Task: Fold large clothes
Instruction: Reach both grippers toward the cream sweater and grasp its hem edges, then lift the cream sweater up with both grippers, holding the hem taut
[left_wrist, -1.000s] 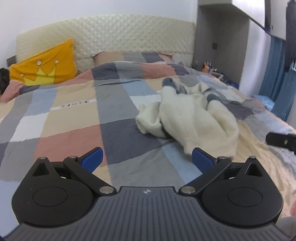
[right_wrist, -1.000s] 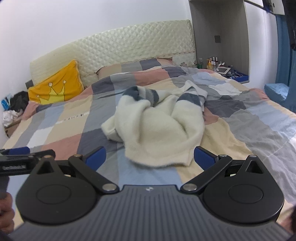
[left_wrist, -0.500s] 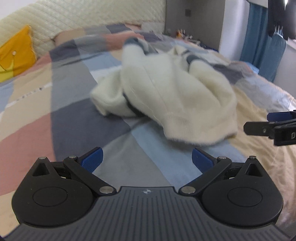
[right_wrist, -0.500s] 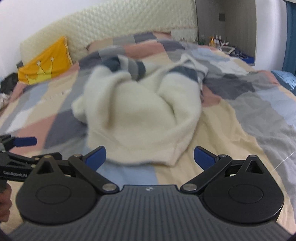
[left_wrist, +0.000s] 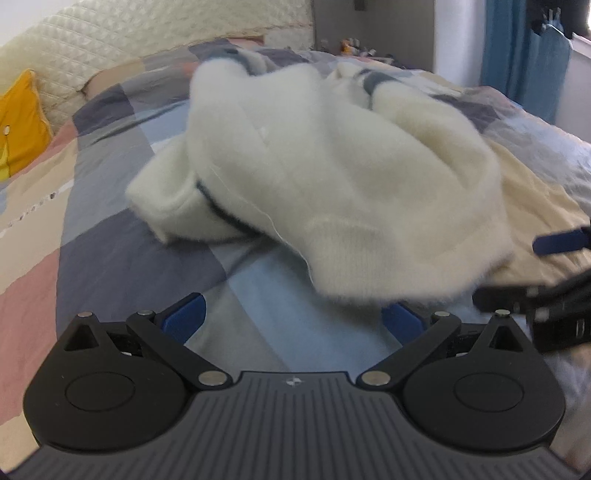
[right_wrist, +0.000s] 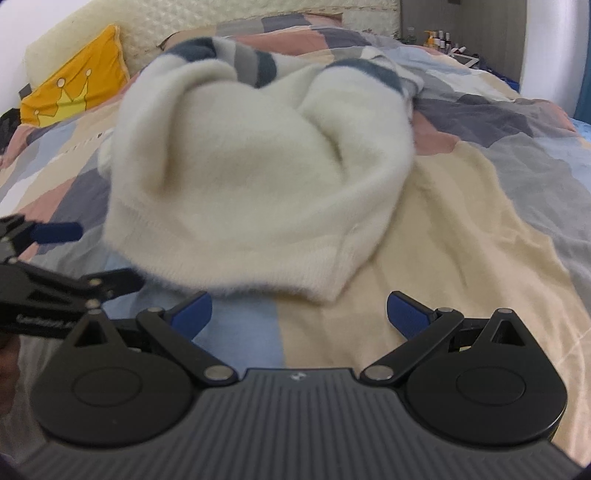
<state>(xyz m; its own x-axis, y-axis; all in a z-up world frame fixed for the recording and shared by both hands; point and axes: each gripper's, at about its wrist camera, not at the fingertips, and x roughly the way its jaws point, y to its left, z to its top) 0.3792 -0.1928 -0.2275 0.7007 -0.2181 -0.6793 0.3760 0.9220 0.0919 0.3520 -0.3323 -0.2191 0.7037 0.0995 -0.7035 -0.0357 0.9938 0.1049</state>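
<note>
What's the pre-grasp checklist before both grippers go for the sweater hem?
1. Left gripper open: ok, blue pads spread wide, nothing between them.
2. Right gripper open: ok, also spread and empty.
3. Sweater within reach: ok, its near hem lies just ahead of both grippers on the quilt.
4. Sweater laid flat: not ok, it is a crumpled heap with the striped sleeves bunched at the far side.
5. Hem corners identifiable: cannot tell, the left edge is motion-blurred; only a right corner shows in the right wrist view.
6. Grippers apart from each other: ok, side by side with a gap, no contact.
</note>
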